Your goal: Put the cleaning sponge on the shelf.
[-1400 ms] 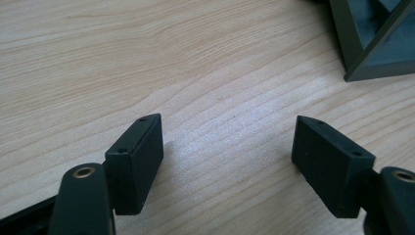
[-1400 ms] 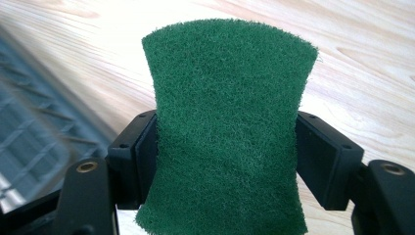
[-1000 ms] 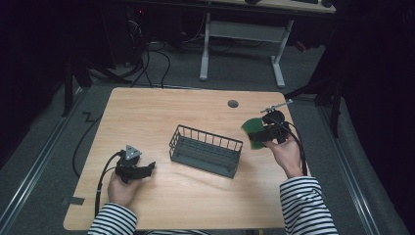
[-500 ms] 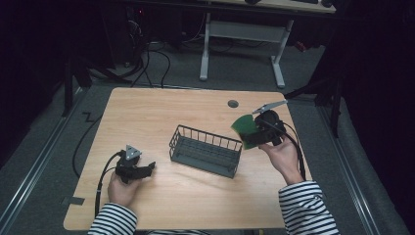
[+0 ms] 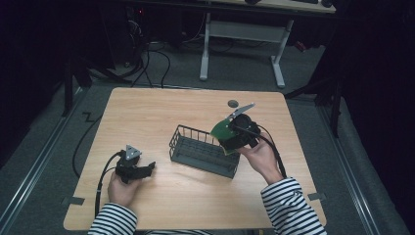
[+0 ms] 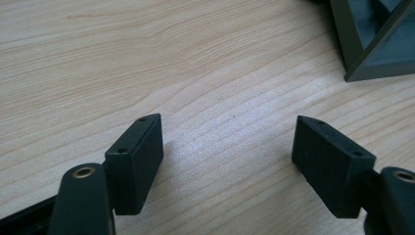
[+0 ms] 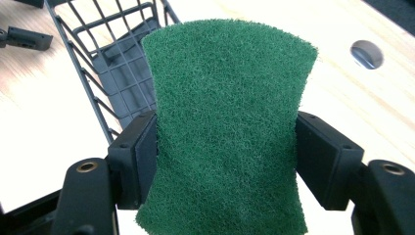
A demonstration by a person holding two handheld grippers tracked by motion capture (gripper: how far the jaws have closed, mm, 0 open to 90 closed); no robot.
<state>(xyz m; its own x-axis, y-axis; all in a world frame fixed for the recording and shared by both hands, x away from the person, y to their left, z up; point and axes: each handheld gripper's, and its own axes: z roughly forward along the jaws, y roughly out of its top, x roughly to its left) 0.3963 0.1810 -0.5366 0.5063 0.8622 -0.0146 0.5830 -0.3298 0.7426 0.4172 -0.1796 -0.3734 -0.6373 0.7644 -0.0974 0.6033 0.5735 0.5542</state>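
Since the earlier frames, the right gripper (image 5: 229, 128) has carried the green scouring pad (image 5: 221, 130) leftward from near the table's right edge, so that it now hangs over the right end of the wire basket (image 5: 203, 151); the left gripper (image 5: 139, 169) has not shifted. From the right gripper view the pad (image 7: 227, 127) sits pinched between the two black jaws, its sides pressed in where the pads bear on it (the waist of the sponge is visibly narrower there), with the basket (image 7: 115, 63) directly beyond and below it. Outward from the grip, the person's right hand (image 5: 259, 157) wraps the gripper body and its cable trails back toward the striped sleeve (image 5: 288, 205). A round grey grommet (image 5: 233, 103) lies in the table (image 5: 147, 112) just behind the gripper. Well apart on the left, the left gripper rests low on the wood with its jaws spread wide and nothing between them, a corner of the basket (image 6: 377, 44) showing beyond them in the left gripper view.
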